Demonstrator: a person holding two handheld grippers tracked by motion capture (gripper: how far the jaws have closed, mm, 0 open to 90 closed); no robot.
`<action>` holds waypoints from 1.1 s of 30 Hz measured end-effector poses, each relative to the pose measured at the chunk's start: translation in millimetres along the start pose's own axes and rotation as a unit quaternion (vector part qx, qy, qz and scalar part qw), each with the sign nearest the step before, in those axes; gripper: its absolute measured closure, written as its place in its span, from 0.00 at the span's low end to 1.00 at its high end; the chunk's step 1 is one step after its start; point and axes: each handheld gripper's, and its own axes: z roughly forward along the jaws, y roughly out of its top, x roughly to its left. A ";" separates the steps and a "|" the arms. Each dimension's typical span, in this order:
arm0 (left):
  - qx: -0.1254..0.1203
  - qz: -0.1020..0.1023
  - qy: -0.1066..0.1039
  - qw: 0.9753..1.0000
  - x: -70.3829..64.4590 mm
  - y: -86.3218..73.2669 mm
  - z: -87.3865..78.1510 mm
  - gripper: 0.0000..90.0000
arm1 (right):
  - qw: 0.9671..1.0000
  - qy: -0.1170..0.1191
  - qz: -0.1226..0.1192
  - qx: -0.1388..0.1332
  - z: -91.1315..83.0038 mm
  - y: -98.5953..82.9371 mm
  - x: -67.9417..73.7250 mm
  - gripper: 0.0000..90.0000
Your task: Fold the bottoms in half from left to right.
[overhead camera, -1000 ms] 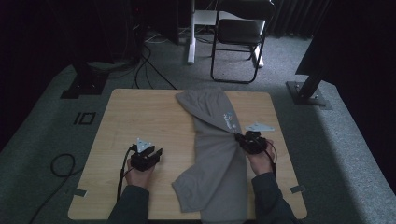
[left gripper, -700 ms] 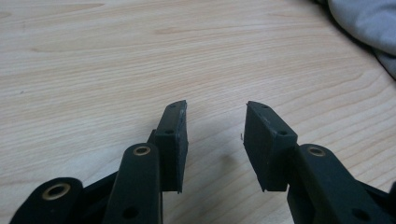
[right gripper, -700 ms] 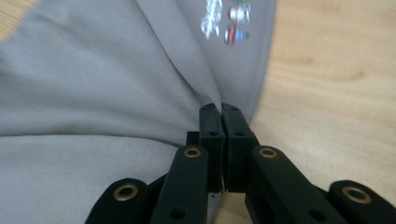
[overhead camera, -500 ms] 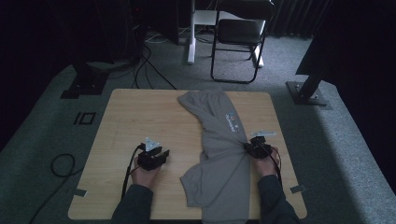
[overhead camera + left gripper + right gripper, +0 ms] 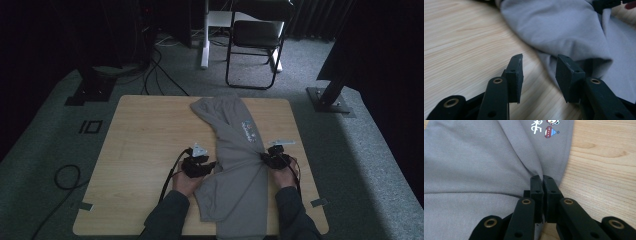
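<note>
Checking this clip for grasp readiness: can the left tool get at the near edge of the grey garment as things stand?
Probably yes. The left tool is open, and the grey garment has a fold lying just ahead of the jaws on the bare wooden table, with nothing between.

A pale wooden table [image 5: 145, 145] carries a grey shirt [image 5: 235, 170], spread down its right half, hem over the near edge

left gripper [image 5: 539, 75] fingers apart, right gripper [image 5: 543, 192] fingers closed

No legible text: the grey garment [image 5: 481, 157] bears a small print [image 5: 544, 127] (white character, cartoon figures), unreadable.
</note>
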 end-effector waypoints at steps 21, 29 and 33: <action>0.018 -0.046 0.061 0.997 28.8 -7.6 -6.9 1.00 | 0.999 0.017 -0.027 -0.016 -1.8 -3.8 5.2 0.80; -0.005 -0.060 0.046 0.997 39.0 -8.0 -25.7 0.81 | 0.999 0.025 -0.023 -0.036 -6.8 4.9 16.2 0.74; -0.031 -0.053 0.032 0.998 33.4 2.5 -32.3 0.77 | 0.997 0.040 -0.041 -0.048 -15.9 5.8 30.3 0.72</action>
